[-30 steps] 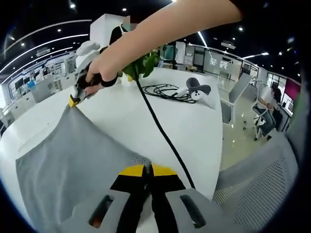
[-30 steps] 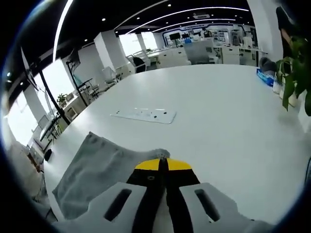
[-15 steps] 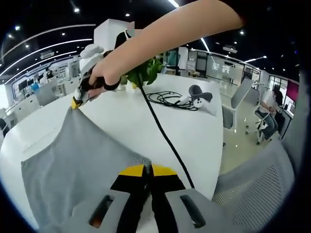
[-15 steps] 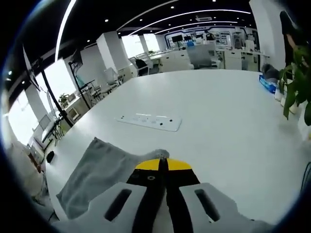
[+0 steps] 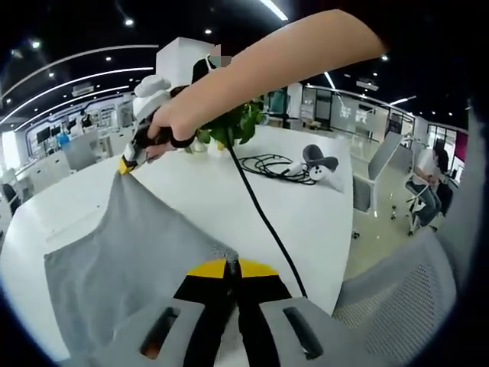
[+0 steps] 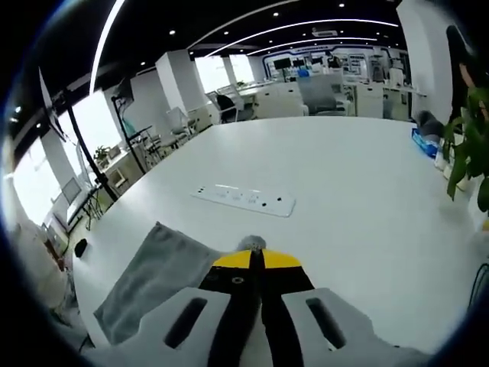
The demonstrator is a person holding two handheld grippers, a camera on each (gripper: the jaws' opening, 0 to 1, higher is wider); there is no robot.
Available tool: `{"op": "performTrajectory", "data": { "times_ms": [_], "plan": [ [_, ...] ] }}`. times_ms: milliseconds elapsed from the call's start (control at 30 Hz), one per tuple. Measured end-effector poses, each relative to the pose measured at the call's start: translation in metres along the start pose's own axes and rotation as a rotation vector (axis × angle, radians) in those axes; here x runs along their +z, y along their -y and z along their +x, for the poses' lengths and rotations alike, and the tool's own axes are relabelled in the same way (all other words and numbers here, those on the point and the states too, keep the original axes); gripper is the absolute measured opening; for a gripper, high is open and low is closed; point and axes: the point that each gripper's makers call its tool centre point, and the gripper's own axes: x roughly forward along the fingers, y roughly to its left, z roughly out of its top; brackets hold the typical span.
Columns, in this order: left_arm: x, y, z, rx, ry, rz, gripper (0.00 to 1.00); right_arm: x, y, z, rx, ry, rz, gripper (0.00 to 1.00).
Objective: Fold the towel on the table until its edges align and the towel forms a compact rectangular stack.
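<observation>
Left claw [image 5: 231, 267] and right claw [image 6: 256, 260] each pinch a towel [image 5: 137, 252] corner, stretched between.

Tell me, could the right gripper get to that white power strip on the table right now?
Probably not yet. The right gripper is shut on a towel corner, and the power strip lies farther across bare table. Nothing blocks the way, but the towel would drag along.

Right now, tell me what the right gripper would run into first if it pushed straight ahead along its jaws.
The right gripper, shut on a corner of the grey towel, points across bare white table. The white power strip looks like the first thing ahead, slightly to the left, though depth is hard to judge.
</observation>
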Motion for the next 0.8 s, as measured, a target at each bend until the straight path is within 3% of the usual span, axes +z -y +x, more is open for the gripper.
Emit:
{"op": "performTrajectory", "data": {
  "times_ms": [300,800],
  "plan": [
    [0.01,-0.006,-0.015,0.029,0.034,-0.008,0.03,0.014,-0.015,-0.003,0.002,0.027,-0.02,0.0],
    [0.01,-0.016,-0.035,0.091,0.065,-0.06,0.04,0.029,-0.039,-0.002,0.015,0.044,-0.05,0.0]
  ]
}}
